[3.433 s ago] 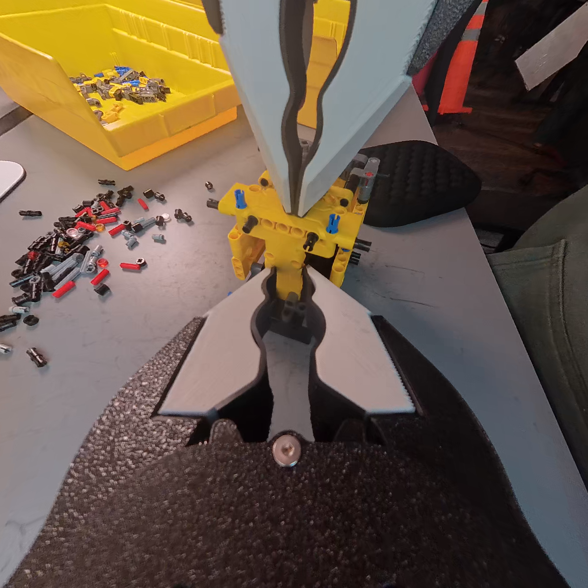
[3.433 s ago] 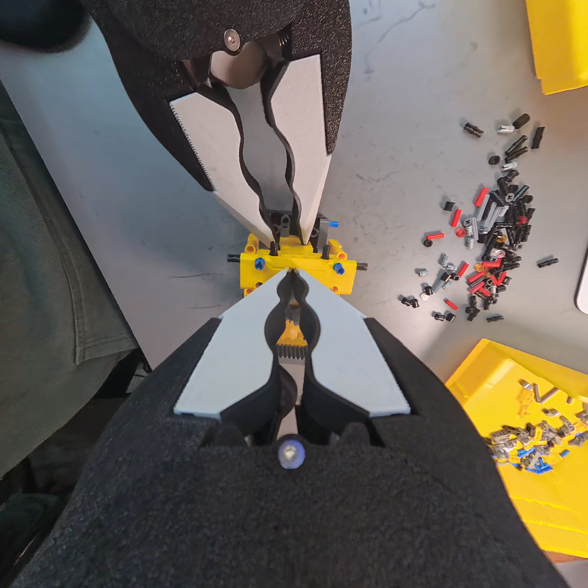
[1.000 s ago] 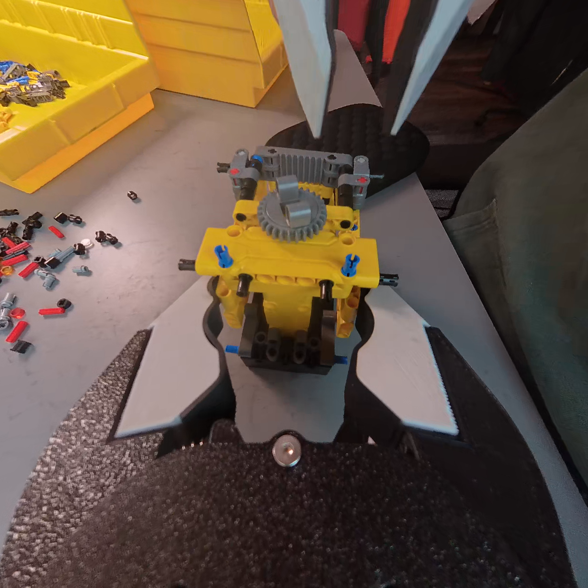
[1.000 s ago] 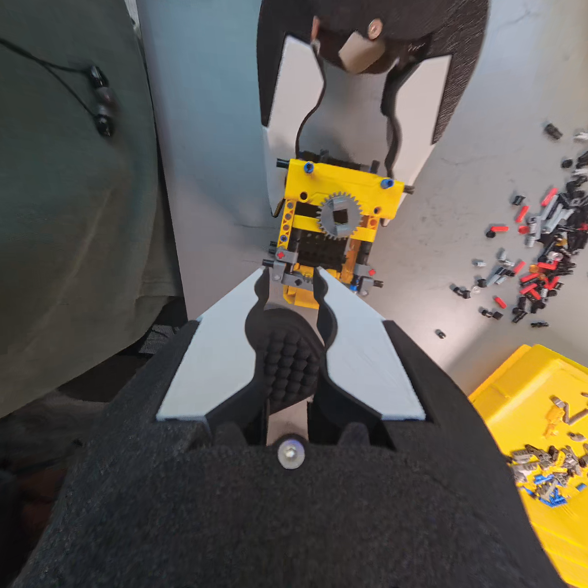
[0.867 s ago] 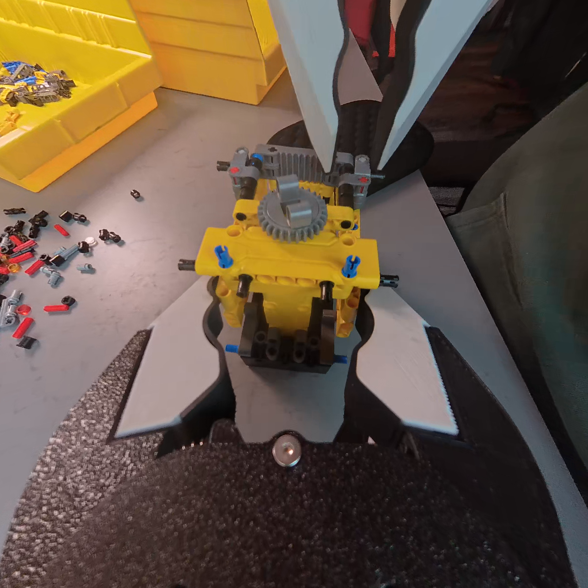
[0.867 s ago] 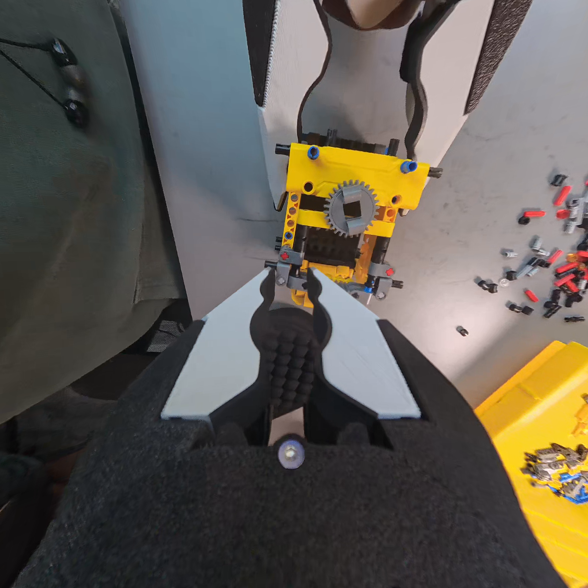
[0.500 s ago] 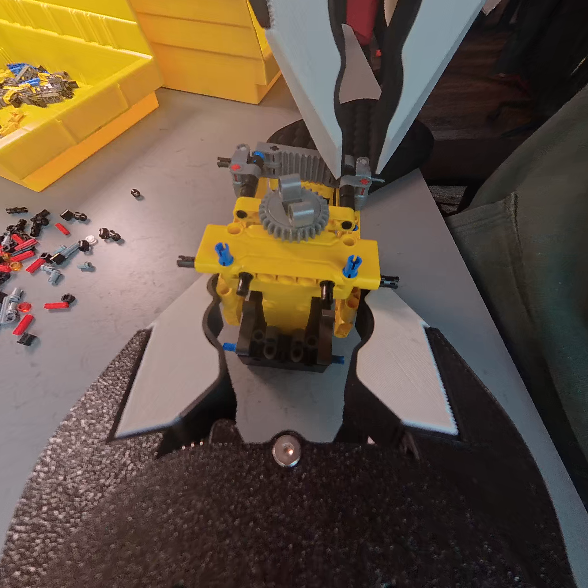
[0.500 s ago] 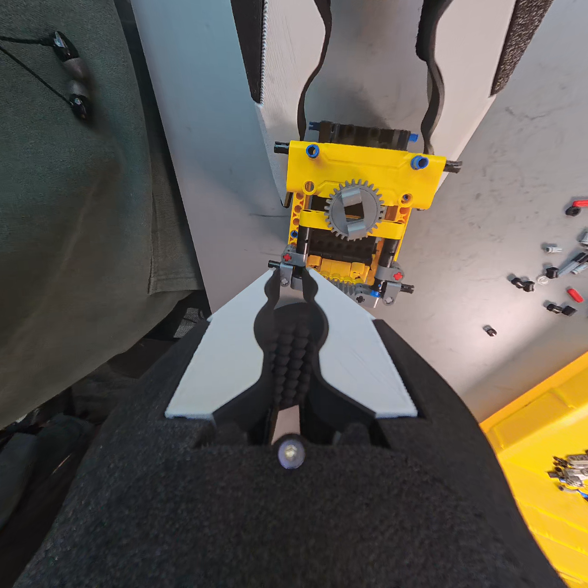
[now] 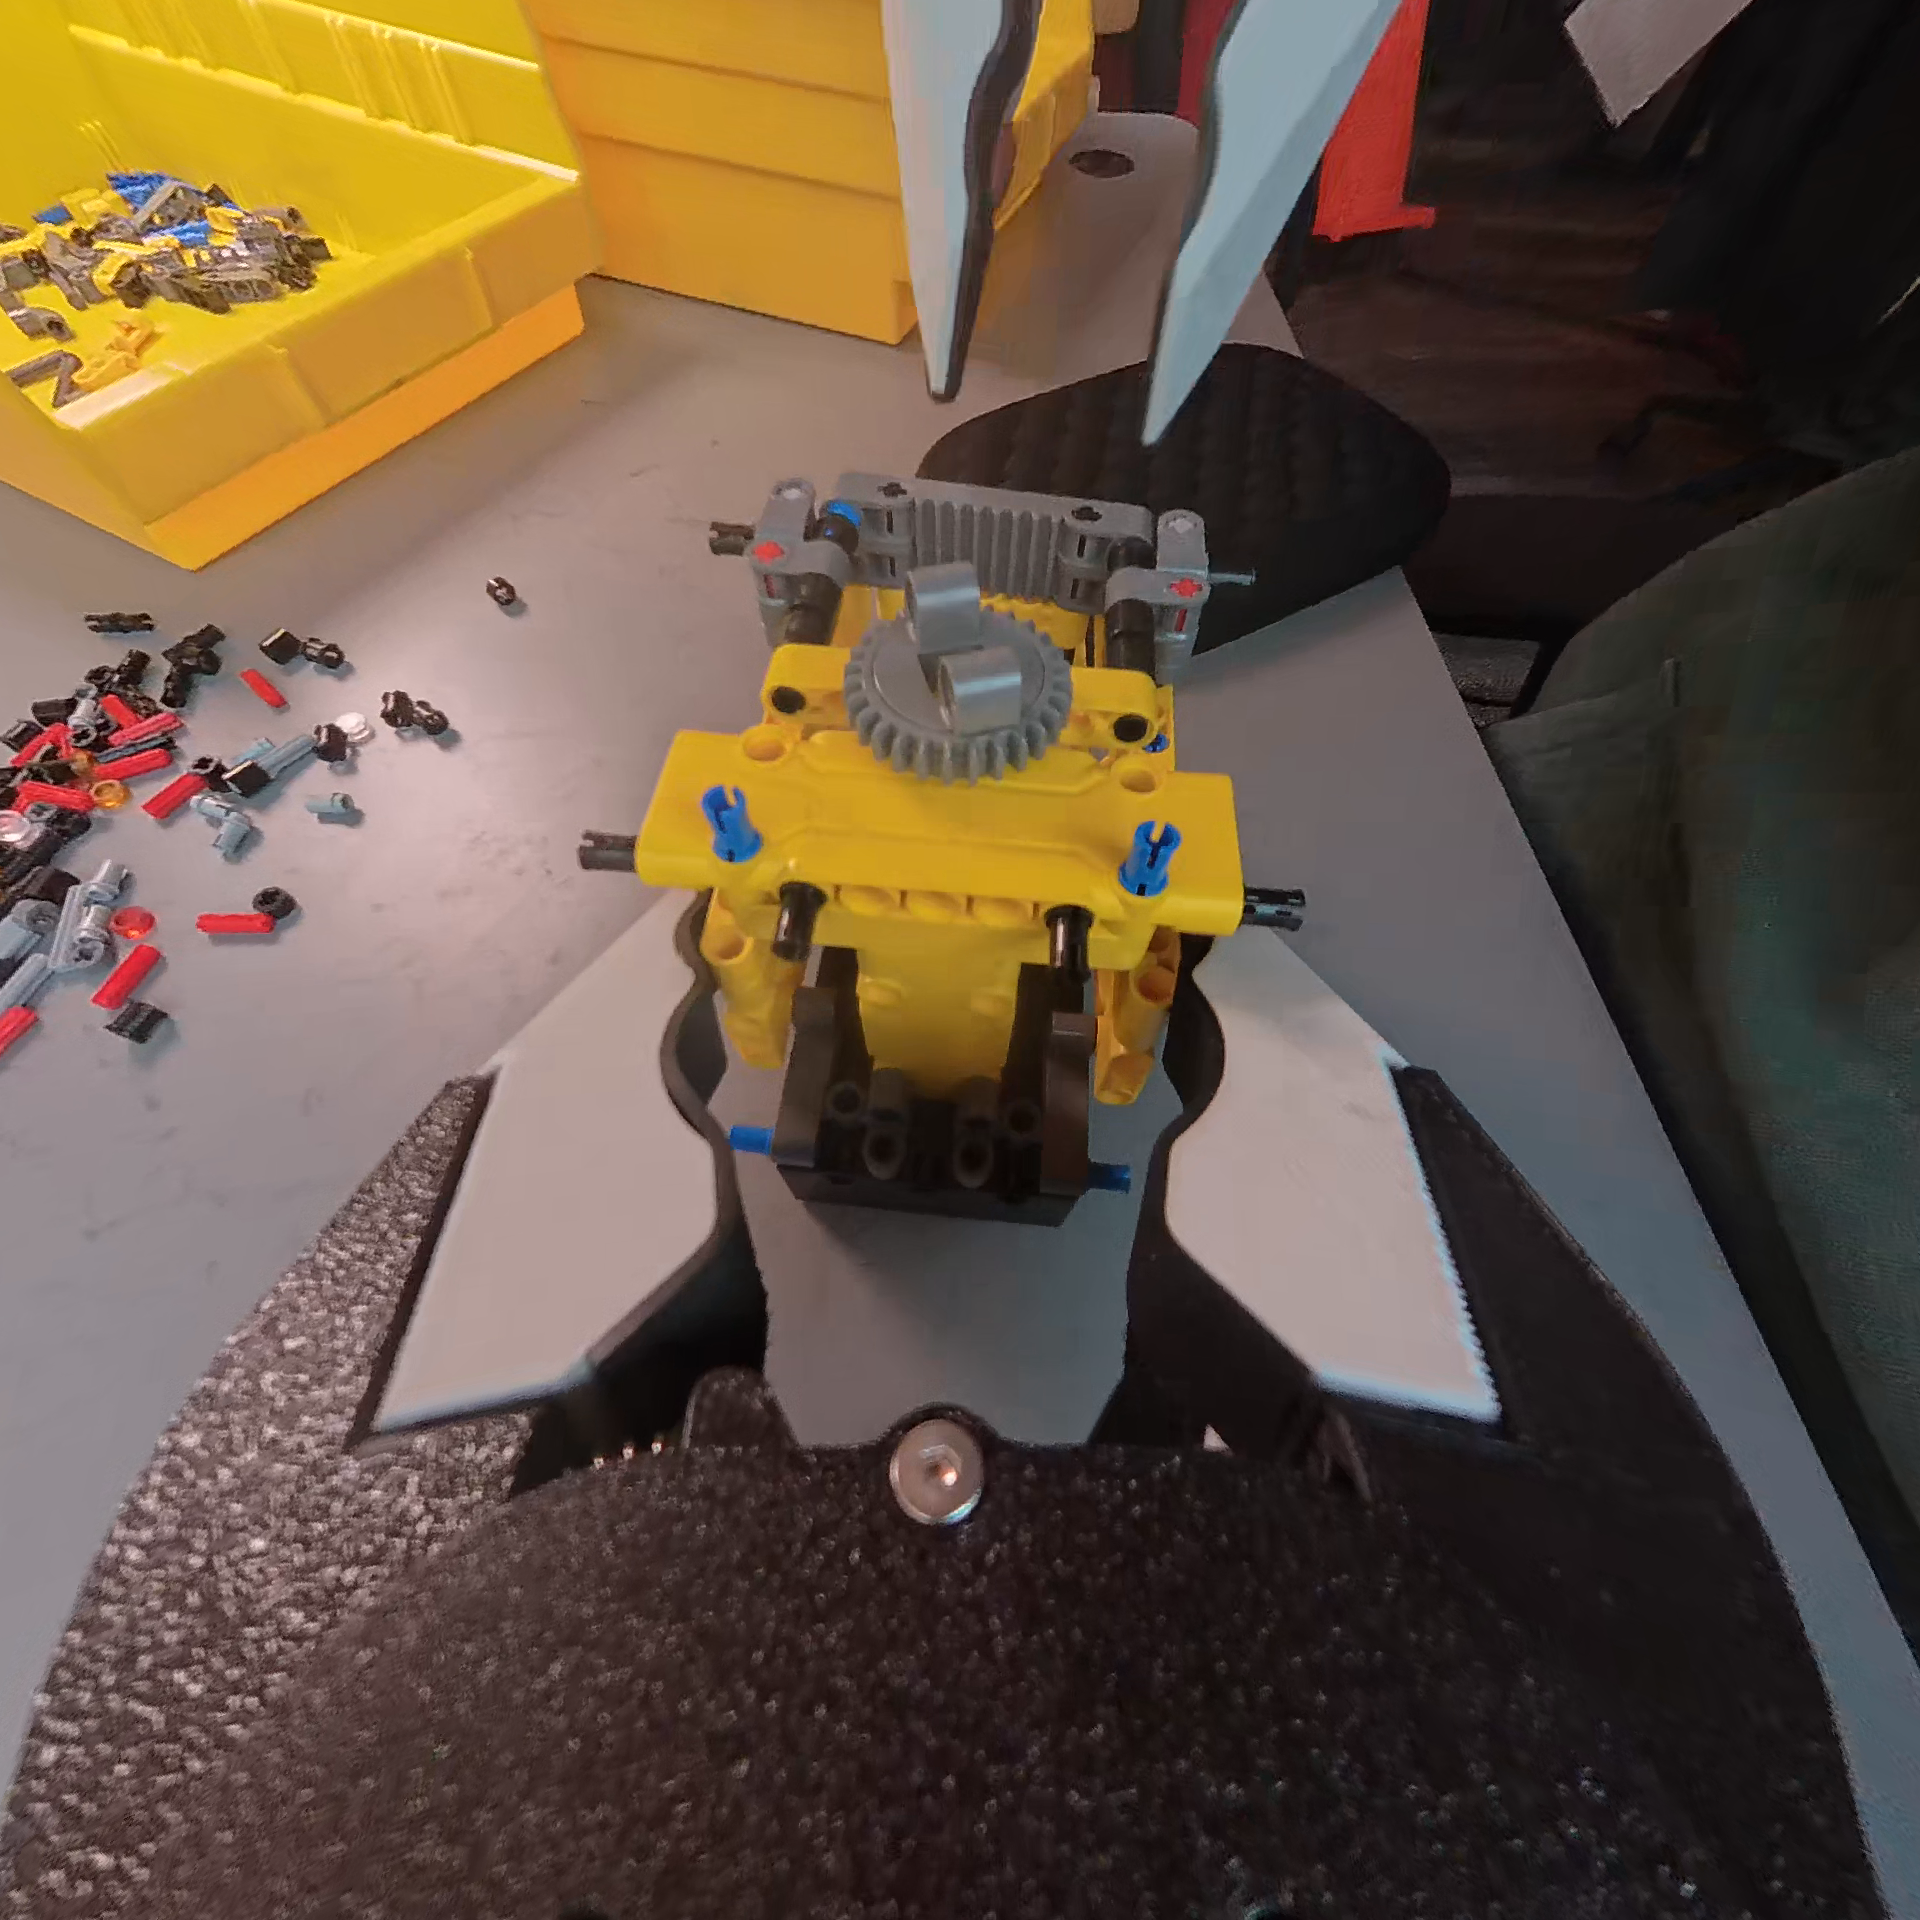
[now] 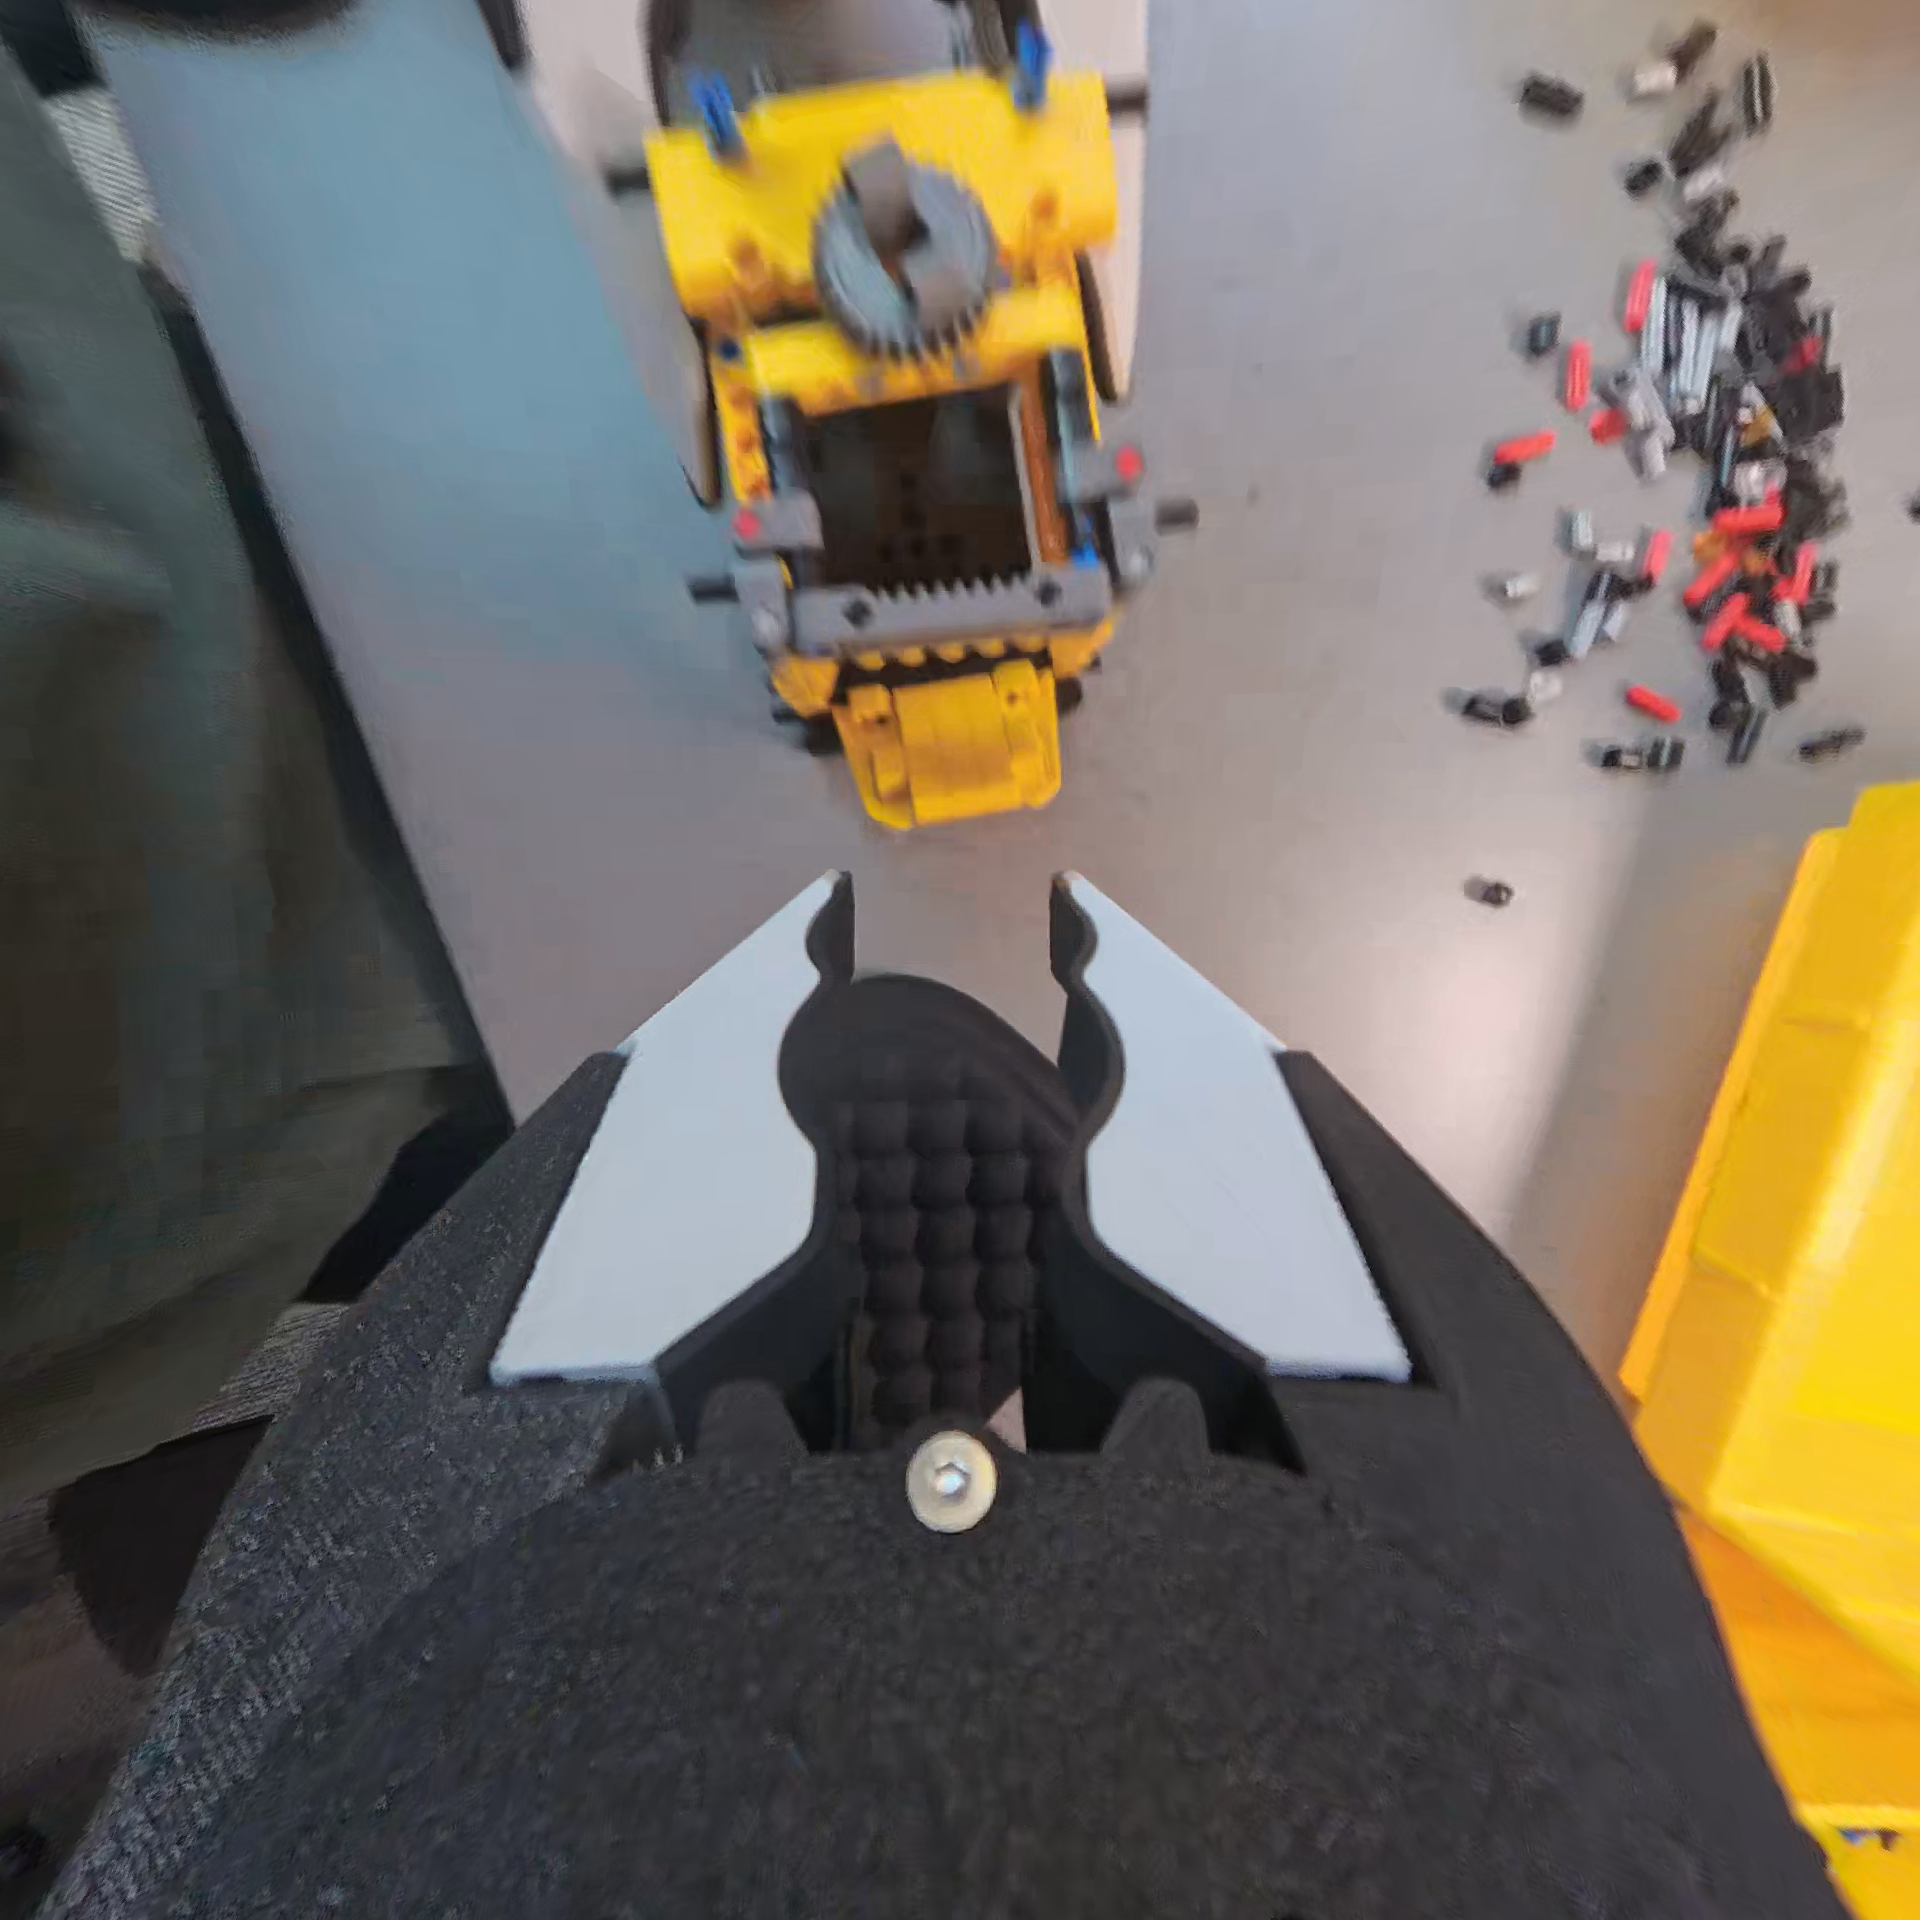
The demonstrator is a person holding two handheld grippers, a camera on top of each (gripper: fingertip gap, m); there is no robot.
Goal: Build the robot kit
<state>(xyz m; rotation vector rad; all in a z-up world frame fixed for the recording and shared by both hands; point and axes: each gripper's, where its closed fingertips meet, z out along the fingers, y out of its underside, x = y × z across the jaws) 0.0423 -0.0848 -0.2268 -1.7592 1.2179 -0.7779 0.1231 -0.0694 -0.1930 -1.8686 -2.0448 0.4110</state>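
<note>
The left gripper (image 9: 940, 935) stands spread wide around the lower part of a yellow brick-built model (image 9: 940, 831) that rests on the grey table (image 9: 416, 1039), near the table's edge where a person's dark green garment (image 9: 1745, 831) begins. Whether its fingers (image 9: 582, 1143) press the model's sides cannot be told: the model's wide yellow beam hides the fingertips. On top of the model lies a grey gear (image 9: 956, 707), and behind it a grey toothed rack (image 9: 997, 540).

The right gripper (image 10: 951, 883) is released, its jaws apart and empty, hovering clear of the model's far end; in the left wrist view its two pale fingers (image 9: 945, 208) hang above the rack without touching it, cut off by the top border. The right wrist view is blurred by motion, so the model's small pins are hard to read there. Under the right gripper a black knobbed pad (image 9: 1299, 457) overhangs the table's edge, partly hidden by the model.

Loose red, black and grey small parts (image 9: 114, 790) lie scattered toward the table's other side. Yellow bins (image 9: 343, 312) sit at the table's far side, one holding mixed pieces, both cropped.
</note>
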